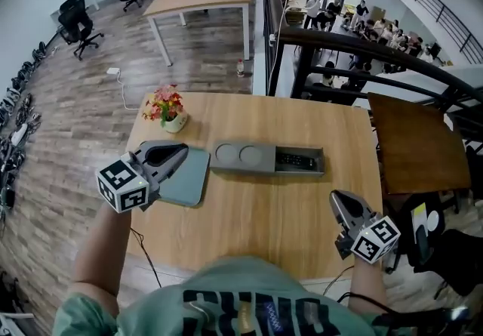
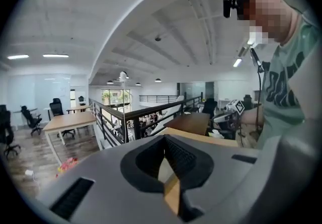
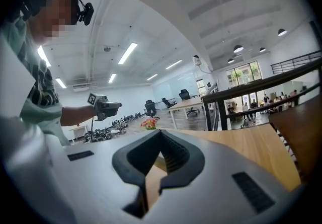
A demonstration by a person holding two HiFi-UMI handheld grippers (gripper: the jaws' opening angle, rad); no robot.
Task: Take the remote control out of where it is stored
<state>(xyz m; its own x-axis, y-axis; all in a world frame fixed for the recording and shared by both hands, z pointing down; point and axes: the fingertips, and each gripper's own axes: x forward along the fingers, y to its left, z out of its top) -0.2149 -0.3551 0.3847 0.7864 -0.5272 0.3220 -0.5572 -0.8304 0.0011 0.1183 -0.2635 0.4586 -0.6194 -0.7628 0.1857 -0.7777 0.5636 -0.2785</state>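
One wooden bench [image 1: 302, 214] carries a grey tray [image 1: 226, 155], and the remote control [image 1: 296, 161] lies in its right compartment. The left gripper [image 1: 179, 153] and right gripper [image 1: 339, 199] hang clear of the tray, jaws closed and empty. This looks like the approach; next, one must open and reach in.

Head view looks steeply down; both tool views skim the shared table [image 1: 287, 214].

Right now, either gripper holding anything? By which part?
Nothing held. Left gripper and right gripper are both shut, empty; the remote lies in its gray tray.
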